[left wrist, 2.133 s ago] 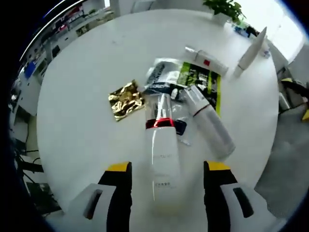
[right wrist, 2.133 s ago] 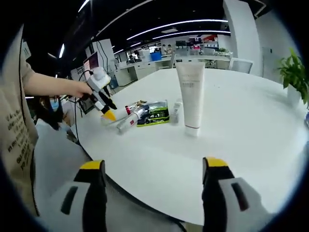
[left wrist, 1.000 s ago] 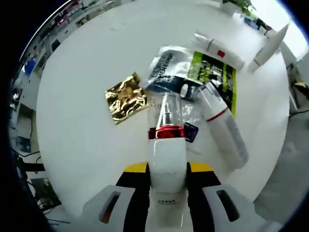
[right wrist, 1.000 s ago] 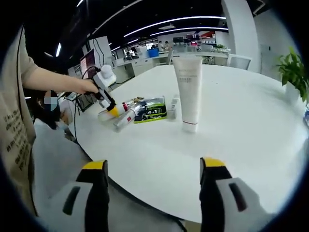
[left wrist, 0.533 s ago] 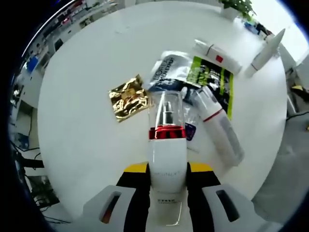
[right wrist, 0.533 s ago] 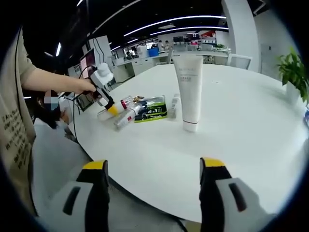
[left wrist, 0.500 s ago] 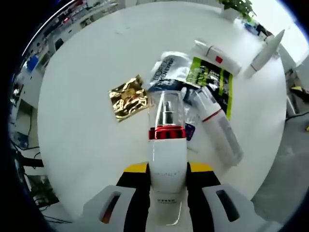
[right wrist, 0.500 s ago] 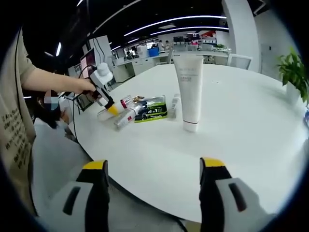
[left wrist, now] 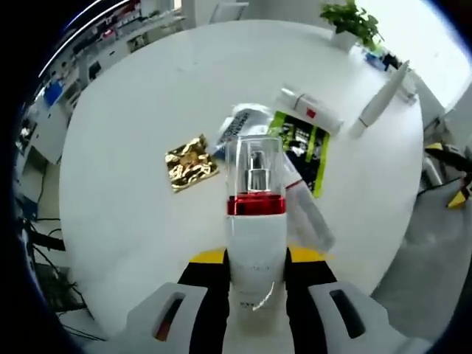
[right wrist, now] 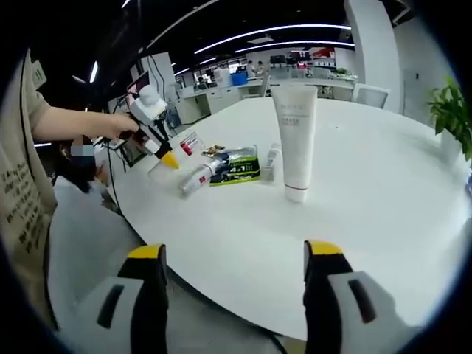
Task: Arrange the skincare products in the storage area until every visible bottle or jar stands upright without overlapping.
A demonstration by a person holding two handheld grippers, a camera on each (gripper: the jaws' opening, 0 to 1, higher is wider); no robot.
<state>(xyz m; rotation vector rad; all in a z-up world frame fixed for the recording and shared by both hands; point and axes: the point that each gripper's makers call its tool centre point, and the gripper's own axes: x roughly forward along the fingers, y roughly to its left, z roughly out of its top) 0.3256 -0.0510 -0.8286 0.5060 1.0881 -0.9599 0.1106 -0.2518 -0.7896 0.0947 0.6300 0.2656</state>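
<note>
While the left gripper (left wrist: 254, 284) has its fingers clenched on the white pump bottle (left wrist: 255, 236), gripping the body below the red band and clear cap, that bottle hangs above the round white tabletop (left wrist: 125, 140) and has not been stood up. Just beyond it lies another white bottle (left wrist: 310, 217) on its side, partly over a green sachet (left wrist: 302, 144), with a silvery sachet (left wrist: 240, 125) and a flat white tube (left wrist: 310, 110) touching the heap; a gold foil packet (left wrist: 189, 162) sits apart. Farther off, a tall white tube (right wrist: 295, 140) stands on its cap, the one piece that looks finished. The right gripper (right wrist: 232, 295) waits at the tabletop's edge, fingers spread and empty. I judge the task early: several items are left to right and separate.
</note>
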